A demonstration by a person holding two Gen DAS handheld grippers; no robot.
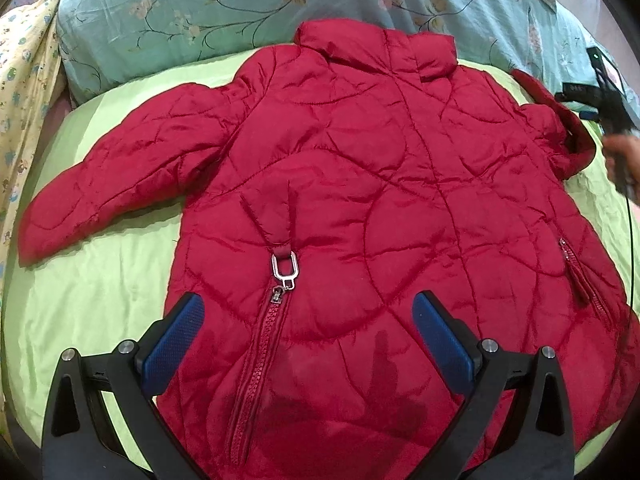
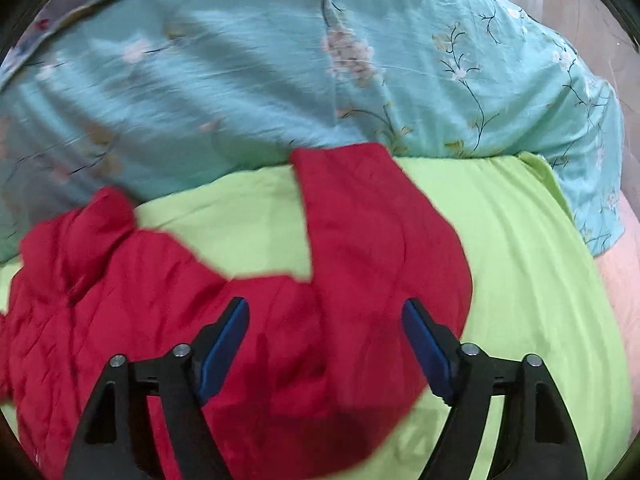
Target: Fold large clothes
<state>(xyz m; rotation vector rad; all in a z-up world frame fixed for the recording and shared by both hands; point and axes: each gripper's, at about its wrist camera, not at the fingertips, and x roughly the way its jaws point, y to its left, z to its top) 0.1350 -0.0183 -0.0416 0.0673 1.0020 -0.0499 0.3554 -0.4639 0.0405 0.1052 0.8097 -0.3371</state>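
A red quilted jacket (image 1: 360, 160) lies spread flat on the bed, collar toward the pillows, with a metal zip pull (image 1: 285, 268) on its front. Its left sleeve (image 1: 120, 180) stretches out over the sheet. My left gripper (image 1: 308, 336) hovers open above the jacket's lower part, its blue pads (image 1: 176, 340) apart with nothing between them. In the right wrist view the jacket's (image 2: 120, 280) other sleeve (image 2: 360, 232) bends up toward the duvet. My right gripper (image 2: 326, 344) stands open just above that sleeve, its pads not pressing on the cloth.
A lime green sheet (image 1: 80, 300) covers the bed. A turquoise floral duvet (image 1: 200, 12) is bunched along the far side. A yellow patterned cloth (image 1: 24, 80) lies at the left edge. A person's hand (image 1: 620, 156) and a black cable (image 1: 631, 240) show at the right.
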